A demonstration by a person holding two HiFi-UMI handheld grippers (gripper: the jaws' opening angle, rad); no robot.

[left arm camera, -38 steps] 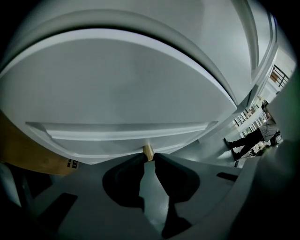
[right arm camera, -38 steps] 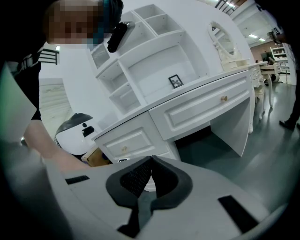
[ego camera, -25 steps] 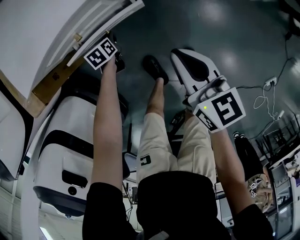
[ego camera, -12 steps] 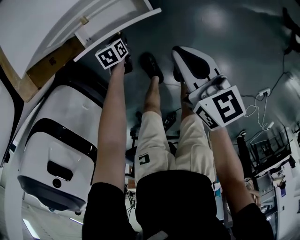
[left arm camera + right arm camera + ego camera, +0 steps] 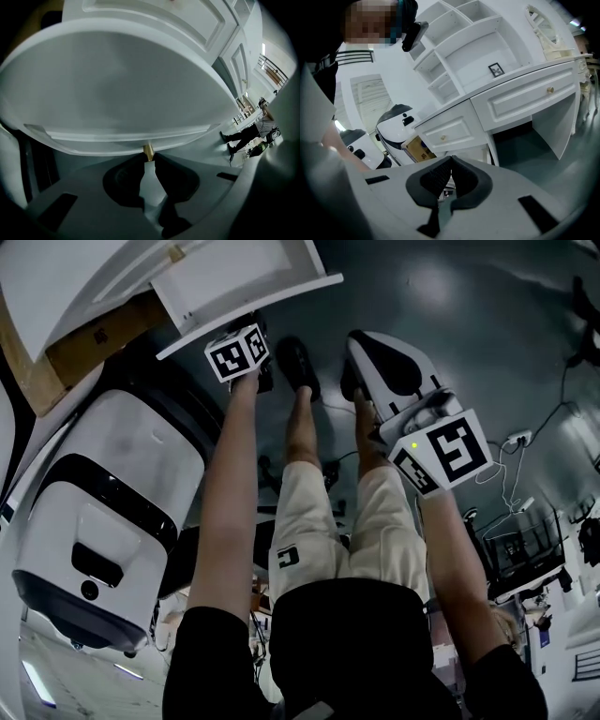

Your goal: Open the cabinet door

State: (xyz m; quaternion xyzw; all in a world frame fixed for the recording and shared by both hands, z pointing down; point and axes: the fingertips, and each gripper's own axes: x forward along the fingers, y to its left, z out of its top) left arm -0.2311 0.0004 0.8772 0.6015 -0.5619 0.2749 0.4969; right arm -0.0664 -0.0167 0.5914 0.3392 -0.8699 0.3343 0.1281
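Two grippers are in use. The left gripper [image 5: 148, 158] has its jaws clamped on the single small brass knob [image 5: 148, 151] of the white cabinet door [image 5: 117, 93], which fills the upper part of the left gripper view. In the head view that door stands angled out from the cabinet front, its edge just above the left gripper's marker cube [image 5: 236, 354]. A cardboard box [image 5: 94, 334] shows behind it.

The right gripper [image 5: 451, 163] has its jaws together at the tips with nothing between them. It is held off to the right, well apart from the door.

The right gripper view shows a white desk [image 5: 520, 77] with two panelled drawers, each with one brass knob [image 5: 551, 89]. Above it is a white shelf unit [image 5: 459, 37] holding one small framed picture [image 5: 496, 69]. Two white-shelled machines with black trim [image 5: 396, 121] stand beside the desk.

The floor [image 5: 450, 306] is dark, glossy grey-green and catches spots of light. Cables [image 5: 525, 442] trail over it on the right. The person's two legs, in light shorts, show between the arms. White panelled doors line the far wall in the left gripper view, and a person [image 5: 248, 133] stands in the distance.
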